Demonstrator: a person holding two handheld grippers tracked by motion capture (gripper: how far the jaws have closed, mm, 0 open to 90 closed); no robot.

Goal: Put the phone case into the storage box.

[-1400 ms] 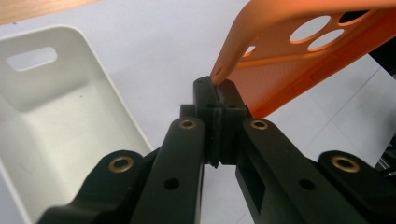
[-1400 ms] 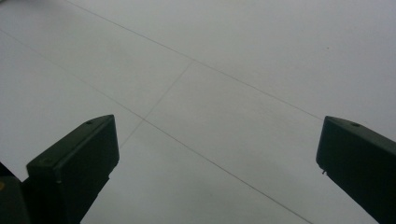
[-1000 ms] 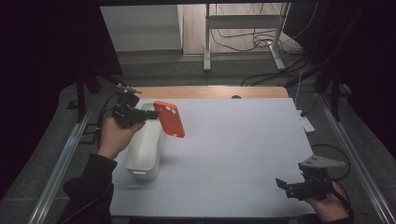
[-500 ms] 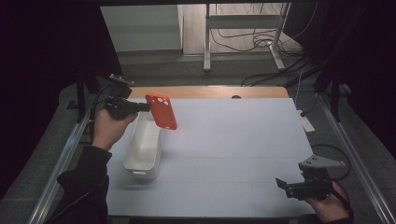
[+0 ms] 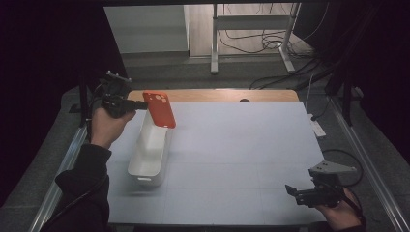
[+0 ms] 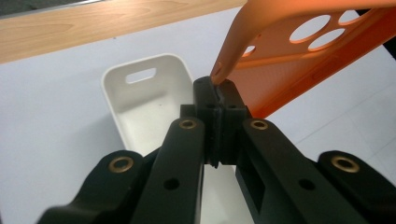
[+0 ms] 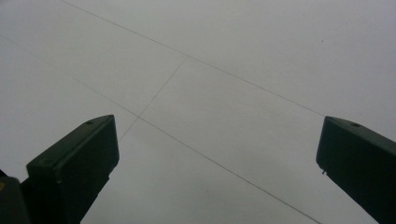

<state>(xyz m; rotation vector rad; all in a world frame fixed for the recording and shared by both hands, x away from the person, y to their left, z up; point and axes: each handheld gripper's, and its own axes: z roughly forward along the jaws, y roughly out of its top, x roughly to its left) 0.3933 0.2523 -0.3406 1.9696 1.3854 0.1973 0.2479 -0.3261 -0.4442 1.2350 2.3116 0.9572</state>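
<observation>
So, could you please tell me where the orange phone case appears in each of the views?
High view: orange phone case upper left, held above the far end of the white bin.
Left gripper view: case upper right, its edge pinched in the jaws.
Right gripper view: not in it.
Shared landmark: the white bin.

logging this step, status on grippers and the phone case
Left gripper shut on orange phone case, held above white bin. Right gripper open, idle. Nothing in the way.
</observation>
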